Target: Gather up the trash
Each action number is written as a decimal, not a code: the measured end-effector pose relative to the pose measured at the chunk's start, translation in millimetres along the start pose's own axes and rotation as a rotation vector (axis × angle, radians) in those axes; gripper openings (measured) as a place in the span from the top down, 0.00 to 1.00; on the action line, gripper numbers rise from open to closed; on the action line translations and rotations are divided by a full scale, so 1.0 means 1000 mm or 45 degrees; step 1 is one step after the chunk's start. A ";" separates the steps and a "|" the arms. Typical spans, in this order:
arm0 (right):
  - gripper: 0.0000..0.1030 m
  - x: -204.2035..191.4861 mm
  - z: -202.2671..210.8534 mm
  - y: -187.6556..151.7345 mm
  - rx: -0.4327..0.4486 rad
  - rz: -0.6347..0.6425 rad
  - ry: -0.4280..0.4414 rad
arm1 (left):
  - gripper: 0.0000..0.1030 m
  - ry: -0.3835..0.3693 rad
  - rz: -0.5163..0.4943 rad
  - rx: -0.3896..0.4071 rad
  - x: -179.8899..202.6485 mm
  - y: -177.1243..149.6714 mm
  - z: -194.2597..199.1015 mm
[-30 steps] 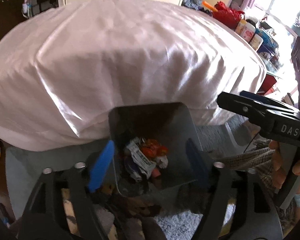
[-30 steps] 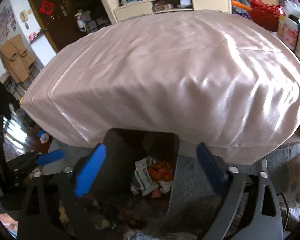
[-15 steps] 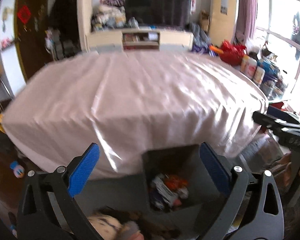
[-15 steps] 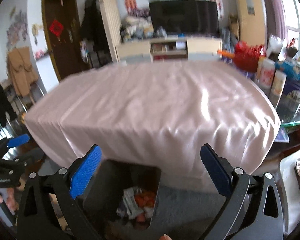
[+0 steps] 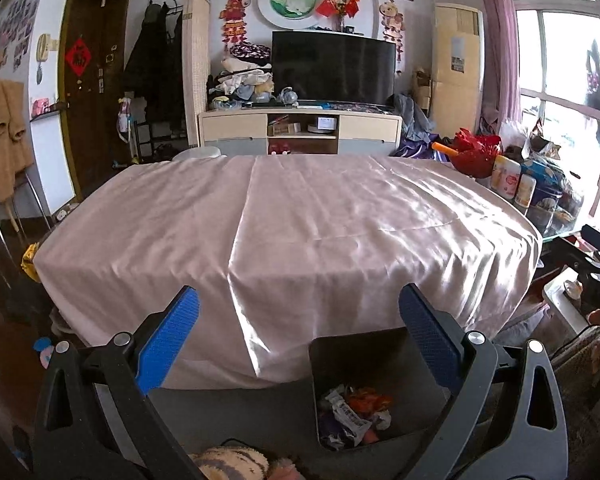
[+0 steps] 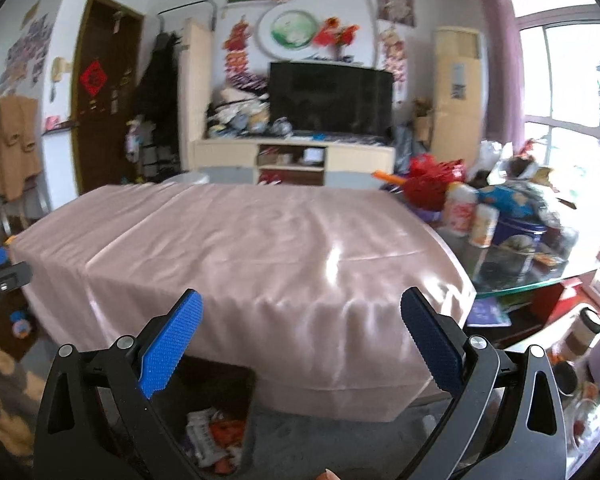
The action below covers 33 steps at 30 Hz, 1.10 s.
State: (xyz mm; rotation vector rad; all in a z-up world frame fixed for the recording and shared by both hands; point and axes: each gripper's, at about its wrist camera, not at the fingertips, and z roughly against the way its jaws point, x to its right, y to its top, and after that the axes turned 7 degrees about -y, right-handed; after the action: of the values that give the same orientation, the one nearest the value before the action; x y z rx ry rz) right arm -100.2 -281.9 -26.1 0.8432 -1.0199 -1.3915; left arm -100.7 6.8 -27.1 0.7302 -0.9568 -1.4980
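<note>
The trash [image 5: 354,416] sits in a heap of crumpled wrappers at the bottom of a dark bin [image 5: 364,348] on the floor, tucked right against the hanging edge of the pink cloth [image 5: 300,216] that covers the desk. Both tools are raised above it: the left hand-held gripper [image 5: 300,344] stands spread wide with nothing between its blue pads, and so does the right hand-held gripper [image 6: 300,344].

The cloth looks bare from where I stand, so I'd judge most of the collecting done. The main risk is that the bin sits so close under the drape that a low sweep could snag the cloth or knock the bin over and spill the wrappers. To the right, a glass side table [image 6: 540,276] crowded with bottles [image 6: 470,216] and a red bag [image 6: 436,184] leaves little swinging room. The middle of the cloth is open, and the left side has more free floor, though a small toy [image 5: 44,350] lies there.
</note>
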 end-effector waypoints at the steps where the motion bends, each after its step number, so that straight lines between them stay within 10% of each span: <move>1: 0.03 0.002 0.001 0.000 0.019 -0.002 -0.028 | 0.08 0.015 0.002 0.017 -0.001 0.000 0.002; 33: 0.03 0.020 -0.004 -0.002 -0.011 -0.112 -0.039 | 0.08 0.079 0.012 0.102 -0.011 -0.002 0.011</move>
State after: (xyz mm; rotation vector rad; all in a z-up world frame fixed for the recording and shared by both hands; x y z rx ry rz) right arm -99.0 -302.0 -28.3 0.8714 -1.0095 -1.4860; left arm -109.7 19.2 -24.8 0.8242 -0.9767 -1.4271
